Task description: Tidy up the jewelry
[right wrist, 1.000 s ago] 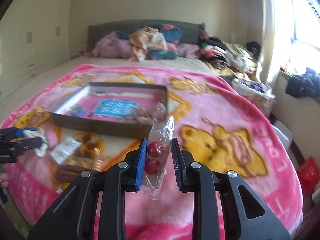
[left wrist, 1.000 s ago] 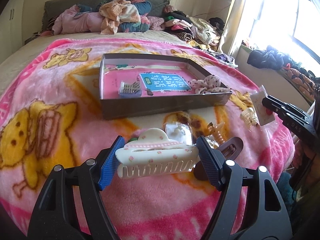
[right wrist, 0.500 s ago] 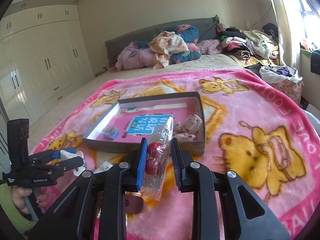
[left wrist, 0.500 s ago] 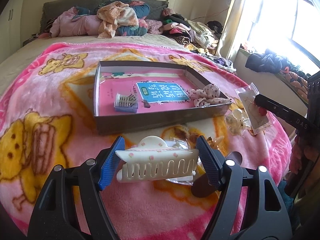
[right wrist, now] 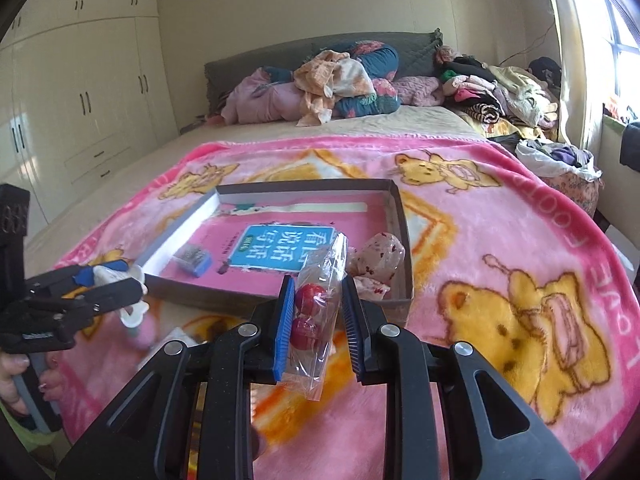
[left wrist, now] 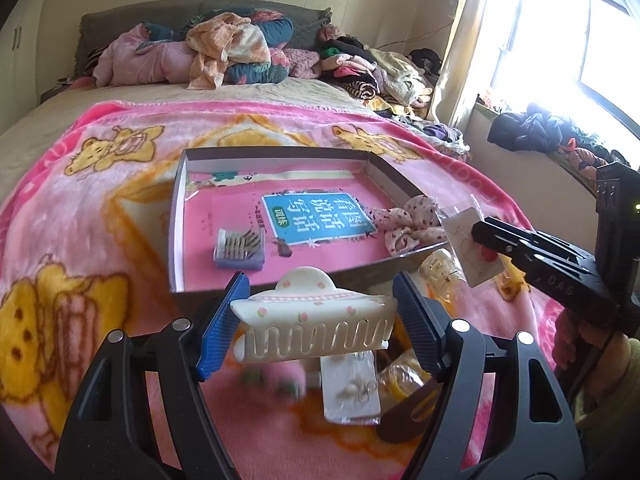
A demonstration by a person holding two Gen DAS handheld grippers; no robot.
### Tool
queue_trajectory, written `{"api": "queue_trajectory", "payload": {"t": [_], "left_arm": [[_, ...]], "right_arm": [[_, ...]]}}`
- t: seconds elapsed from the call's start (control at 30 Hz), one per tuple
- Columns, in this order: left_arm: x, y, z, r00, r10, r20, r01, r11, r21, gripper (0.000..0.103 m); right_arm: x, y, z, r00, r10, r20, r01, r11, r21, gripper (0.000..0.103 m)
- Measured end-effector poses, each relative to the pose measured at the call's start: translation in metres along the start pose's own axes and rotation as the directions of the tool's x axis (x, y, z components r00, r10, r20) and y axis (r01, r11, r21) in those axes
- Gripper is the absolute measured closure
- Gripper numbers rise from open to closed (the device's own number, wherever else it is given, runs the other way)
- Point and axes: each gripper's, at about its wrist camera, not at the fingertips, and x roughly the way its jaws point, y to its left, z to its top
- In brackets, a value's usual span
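My left gripper (left wrist: 320,324) is shut on a cream hair claw clip (left wrist: 316,320) with pink dots, held above the blanket just before the near wall of the grey box (left wrist: 180,216). My right gripper (right wrist: 316,328) is shut on a clear bag of red bead earrings (right wrist: 312,316), held near the box's right front corner (right wrist: 404,300); the bag also shows in the left wrist view (left wrist: 476,252). In the box lie a blue-labelled pink book (left wrist: 316,220), a small case of pins (left wrist: 240,248) and a spotted scrunchie (left wrist: 412,224).
Loose items lie on the pink blanket under my left gripper: a packet of earrings (left wrist: 352,392), a brown clip (left wrist: 412,412), a cream claw clip (left wrist: 440,268). Piled clothes (left wrist: 224,52) sit at the bed head. Wardrobes (right wrist: 80,100) stand left.
Both grippers have moved closer to the box with their loads. The right gripper with the bag has swung left, toward the box's right front corner.
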Motion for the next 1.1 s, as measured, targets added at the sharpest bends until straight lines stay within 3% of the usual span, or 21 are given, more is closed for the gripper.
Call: {"api": "queue_trajectory", "payload": {"t": [0.53, 1.1], "left_arm": [[0.039, 0.001, 0.03, 1.0, 0.015, 0.0, -0.015, 1.0, 0.025, 0.038], [0.086, 0.011, 0.04, 0.994, 0.024, -0.109, -0.024, 1.0, 0.006, 0.038]], "right_arm": [[0.043, -0.01, 0.021, 1.0, 0.006, -0.017, -0.006, 1.0, -0.021, 0.083], [0.087, -0.008, 0.047, 0.997, 0.039, -0.067, -0.042, 0.998, -0.044, 0.087]]}}
